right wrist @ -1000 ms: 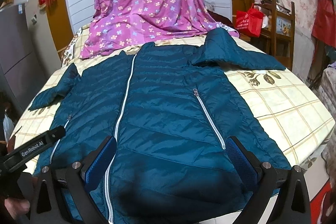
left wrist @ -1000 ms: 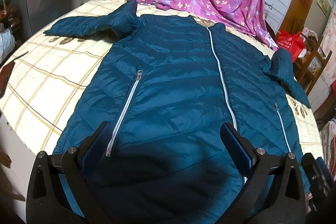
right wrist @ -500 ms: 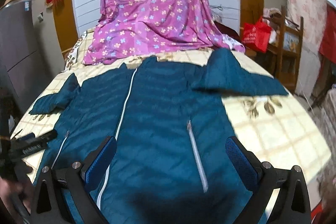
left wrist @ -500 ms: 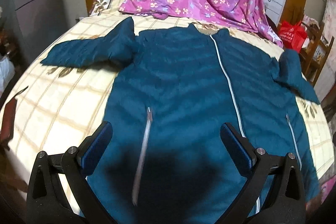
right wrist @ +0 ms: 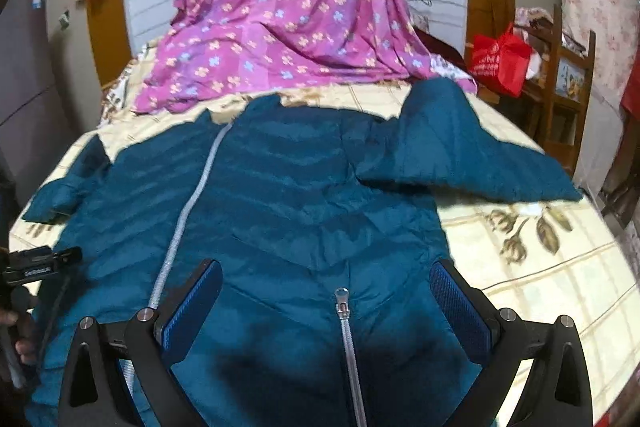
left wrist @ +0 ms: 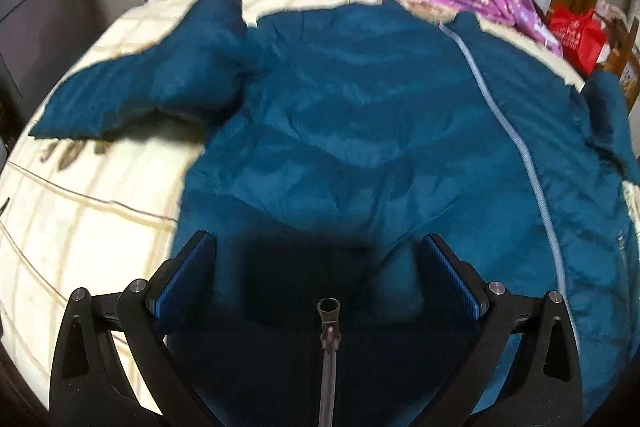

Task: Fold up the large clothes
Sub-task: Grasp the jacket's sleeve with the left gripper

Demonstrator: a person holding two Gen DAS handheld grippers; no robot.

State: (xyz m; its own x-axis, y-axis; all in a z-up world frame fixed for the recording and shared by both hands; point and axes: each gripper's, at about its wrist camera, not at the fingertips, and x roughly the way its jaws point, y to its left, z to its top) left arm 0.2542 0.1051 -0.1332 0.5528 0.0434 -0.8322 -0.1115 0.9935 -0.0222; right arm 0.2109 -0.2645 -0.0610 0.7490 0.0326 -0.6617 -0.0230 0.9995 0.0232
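On the bed (right wrist: pixel 560 279) lies one blue jacket (right wrist: pixel 304 195), flat, with two sleeves spread toward the side edges. Three zippers show. Both grippers are wide open above it: left hand-held gripper (left wrist: pixel 318 275), right hand-held gripper (right wrist: pixel 326 301). One pink cloth (right wrist: pixel 288 7) hangs behind.

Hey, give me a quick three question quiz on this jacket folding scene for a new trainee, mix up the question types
1. True or false: the teal jacket has its front zipper closed.
2. What lies at the far end of the bed? A) purple flowered sheet B) grey towel C) black coat
3. Fill in: between the fingers of the right gripper sits a pocket zipper ____.

Key: 1 true. 2 A, the purple flowered sheet. 3 pull.
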